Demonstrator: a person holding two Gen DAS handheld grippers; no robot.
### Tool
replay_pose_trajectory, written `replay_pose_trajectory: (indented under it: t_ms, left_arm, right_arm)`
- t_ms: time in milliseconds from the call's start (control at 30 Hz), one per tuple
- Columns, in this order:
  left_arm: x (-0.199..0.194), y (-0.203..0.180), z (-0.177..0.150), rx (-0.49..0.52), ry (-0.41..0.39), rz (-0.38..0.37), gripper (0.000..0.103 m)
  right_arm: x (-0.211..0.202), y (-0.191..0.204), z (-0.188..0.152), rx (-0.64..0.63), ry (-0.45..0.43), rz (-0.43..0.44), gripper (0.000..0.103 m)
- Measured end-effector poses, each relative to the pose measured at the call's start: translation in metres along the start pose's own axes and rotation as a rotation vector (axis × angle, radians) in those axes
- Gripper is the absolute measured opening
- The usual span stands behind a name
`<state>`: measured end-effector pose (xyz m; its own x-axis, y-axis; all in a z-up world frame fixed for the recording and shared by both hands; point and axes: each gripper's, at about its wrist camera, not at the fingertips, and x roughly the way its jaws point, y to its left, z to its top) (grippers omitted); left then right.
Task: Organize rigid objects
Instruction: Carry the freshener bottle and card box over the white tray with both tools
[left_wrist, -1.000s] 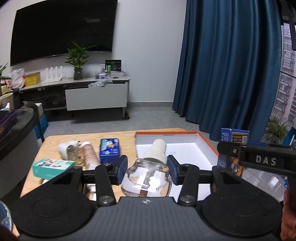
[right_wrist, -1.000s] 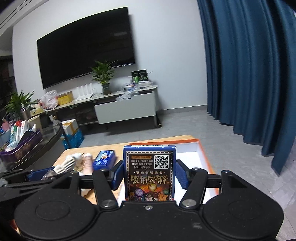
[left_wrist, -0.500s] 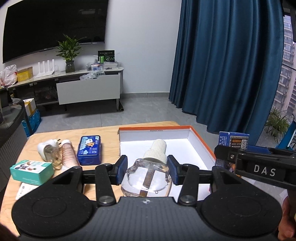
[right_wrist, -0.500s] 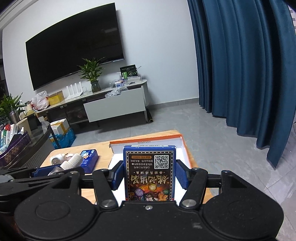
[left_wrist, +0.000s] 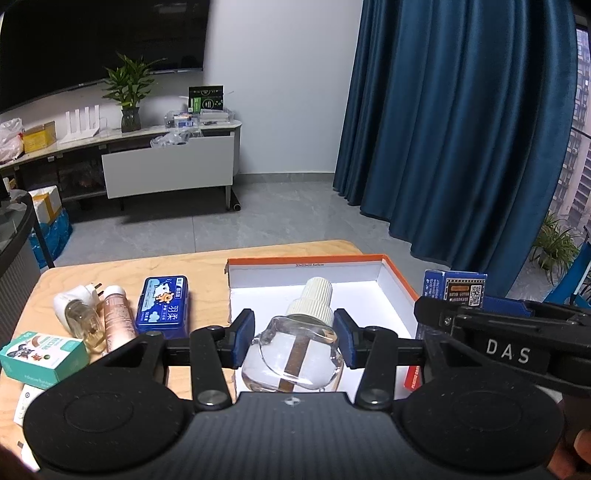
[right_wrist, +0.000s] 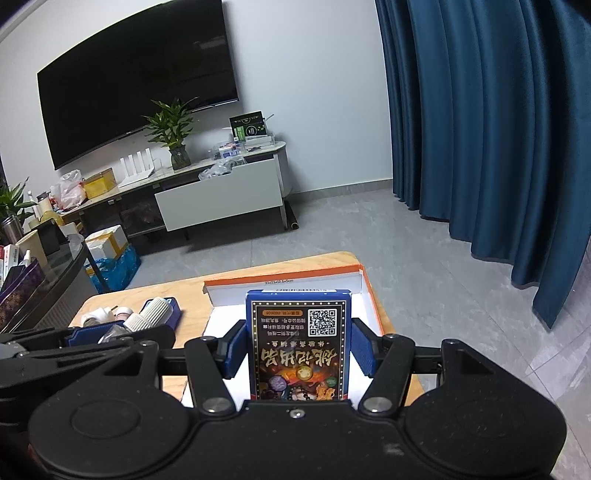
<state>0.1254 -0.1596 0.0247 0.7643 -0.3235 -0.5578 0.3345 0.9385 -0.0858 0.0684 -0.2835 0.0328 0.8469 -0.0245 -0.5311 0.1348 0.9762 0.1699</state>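
Observation:
My left gripper (left_wrist: 294, 338) is shut on a clear glass bottle (left_wrist: 293, 360) with a ribbed white cap, held above the near part of a white box with an orange rim (left_wrist: 303, 260). My right gripper (right_wrist: 299, 349) is shut on a blue card box (right_wrist: 298, 343) with a QR code, held upright over the same orange-rimmed box (right_wrist: 284, 275). In the left wrist view the right gripper (left_wrist: 480, 317) and its card box (left_wrist: 454, 290) show at the right. The right wrist view has the left gripper (right_wrist: 110, 332) with the bottle's cap (right_wrist: 151, 314) at the left.
On the wooden table (left_wrist: 207, 269) left of the box lie a blue tin (left_wrist: 162, 308), a pink tube (left_wrist: 118, 321), a white plug-in device (left_wrist: 75, 310) and a teal carton (left_wrist: 42, 356). Blue curtains (left_wrist: 461, 129) hang beyond the table's right side.
Both grippers have moved to the right across the table with their loads; the white box now lies under and ahead of both, and the loose items have slid left in view.

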Motion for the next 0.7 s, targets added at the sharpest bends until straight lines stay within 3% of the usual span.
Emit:
replay_pose_trajectory:
  t_ms: [700]
  left_arm:
    - [0.030, 0.002, 0.022, 0.002, 0.025, 0.002, 0.047]
  right_arm:
    - [0.040, -0.015, 0.025, 0.006, 0.063, -0.015, 0.071]
